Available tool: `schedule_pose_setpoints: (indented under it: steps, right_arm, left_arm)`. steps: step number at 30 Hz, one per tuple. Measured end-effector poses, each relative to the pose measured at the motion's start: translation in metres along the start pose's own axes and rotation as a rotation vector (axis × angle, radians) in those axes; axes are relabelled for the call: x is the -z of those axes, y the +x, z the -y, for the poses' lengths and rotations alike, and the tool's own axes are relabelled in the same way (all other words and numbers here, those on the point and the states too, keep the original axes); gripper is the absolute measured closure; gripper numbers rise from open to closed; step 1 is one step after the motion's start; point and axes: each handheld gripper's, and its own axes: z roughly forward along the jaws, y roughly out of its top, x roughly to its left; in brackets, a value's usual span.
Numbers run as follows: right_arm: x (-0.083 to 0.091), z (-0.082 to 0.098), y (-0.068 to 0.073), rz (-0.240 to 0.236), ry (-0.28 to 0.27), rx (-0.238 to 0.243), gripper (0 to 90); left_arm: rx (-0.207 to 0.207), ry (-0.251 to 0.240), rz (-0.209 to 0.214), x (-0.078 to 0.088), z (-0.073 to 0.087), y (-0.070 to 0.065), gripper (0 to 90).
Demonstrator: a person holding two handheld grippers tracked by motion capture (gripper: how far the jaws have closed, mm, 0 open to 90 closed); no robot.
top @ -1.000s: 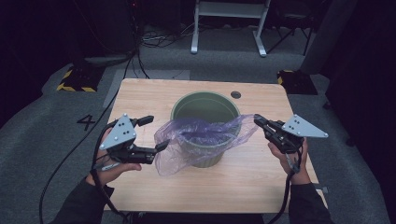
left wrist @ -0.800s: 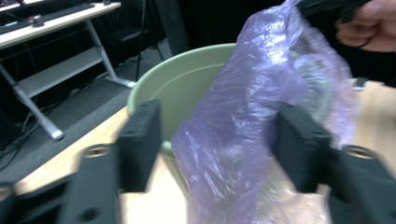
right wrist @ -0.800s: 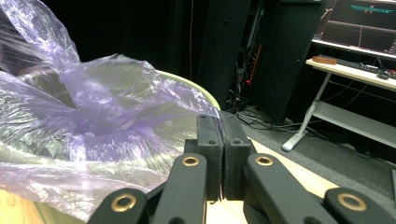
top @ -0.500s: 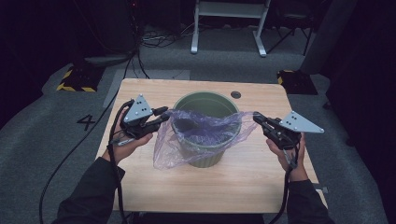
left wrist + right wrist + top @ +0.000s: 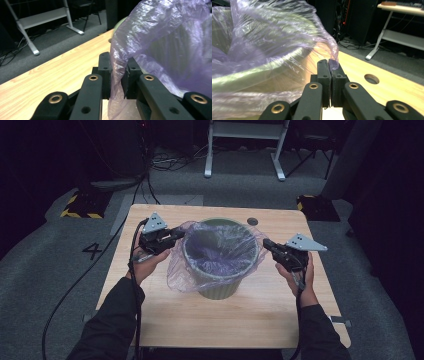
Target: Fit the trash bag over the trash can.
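Both grippers' black jaws pinch crinkly translucent purple bag (image 5: 220, 251) stretched over round green bin (image 5: 218, 287).

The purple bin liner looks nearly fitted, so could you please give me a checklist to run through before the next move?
1. Left gripper pinches the purple bin liner: ok; its jaws have just closed on a fold of film.
2. Right gripper pinches the liner's edge: ok.
3. Liner stretched open across the green bin: ok.
4. Liner pulled down over the rim on the left side: ok, film drapes outside.
5. Liner over the rim at the far side: cannot tell.
6. Bin upright on the wooden table: ok.
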Motion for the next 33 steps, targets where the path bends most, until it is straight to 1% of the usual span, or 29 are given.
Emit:
schedule_pose_setpoints:
  steps: [3, 6, 7, 10, 14, 16, 19, 23, 27, 29, 31, 33]
  right_arm:
    - [-0.009, 0.002, -0.003, -0.003, 0.022, -0.015, 88.4]
    - [-0.017, 0.003, -0.006, -0.005, 0.042, -0.030, 88.4]
    - [-0.019, 0.004, -0.006, -0.006, 0.051, -0.034, 88.4]
    - [-0.025, 0.006, -0.008, 0.002, 0.068, -0.036, 88.4]
    - [-0.035, 0.007, -0.011, -0.002, 0.094, -0.062, 88.4]
    - [-0.040, 0.008, -0.012, -0.001, 0.116, -0.068, 88.4]
    - [-0.046, 0.011, -0.014, -0.013, 0.144, -0.089, 88.3]
    - [-0.054, 0.016, -0.015, -0.029, 0.187, -0.111, 87.9]
    - [-0.058, 0.022, -0.014, -0.030, 0.199, -0.115, 88.1]
    - [-0.057, 0.024, -0.013, -0.032, 0.199, -0.115, 88.4]
    - [-0.057, 0.027, -0.013, -0.042, 0.212, -0.122, 88.3]
    - [-0.055, 0.030, -0.013, -0.042, 0.220, -0.112, 88.2]
  left_arm:
    - [0.022, 0.015, -0.006, -0.008, 0.003, 0.007, 80.1]
    - [0.034, 0.040, -0.010, -0.018, 0.008, 0.012, 81.1]
    - [0.049, 0.042, -0.008, -0.021, 0.009, 0.014, 81.1]
    - [0.068, 0.059, -0.011, -0.030, 0.015, 0.018, 81.9]
    - [0.102, 0.076, -0.013, -0.040, 0.022, 0.025, 81.8]
    - [0.125, 0.087, -0.005, -0.044, 0.026, 0.029, 81.5]
    - [0.155, 0.115, 0.002, -0.050, 0.032, 0.033, 80.2]
    - [0.184, 0.151, 0.014, -0.057, 0.039, 0.036, 79.8]
    - [0.191, 0.170, 0.034, -0.061, 0.046, 0.036, 79.6]
    - [0.181, 0.188, 0.035, -0.061, 0.049, 0.034, 79.0]
    - [0.177, 0.206, 0.039, -0.060, 0.053, 0.034, 77.7]
    - [0.164, 0.214, 0.041, -0.058, 0.057, 0.033, 76.6]
